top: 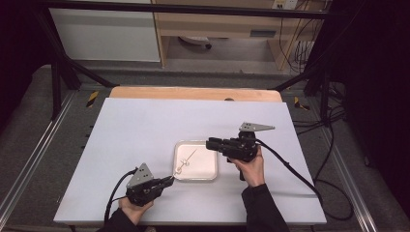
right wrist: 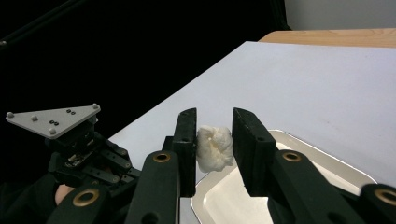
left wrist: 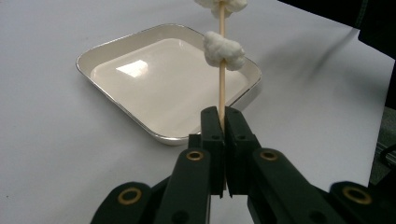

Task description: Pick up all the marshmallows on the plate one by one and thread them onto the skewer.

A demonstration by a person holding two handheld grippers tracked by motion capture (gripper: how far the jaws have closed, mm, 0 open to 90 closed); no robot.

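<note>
A glossy, rounded-square white tray sits bare on the white table, while above it the left tool pinches a thin wooden skewer threaded with puffy marshmallows, and the right tool clasps another soft marshmallow.

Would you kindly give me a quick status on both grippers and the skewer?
Left gripper shut on skewer, two white lumps threaded, over the tray. Right gripper pinching a white lump above the tray. Nothing in the way.
</note>
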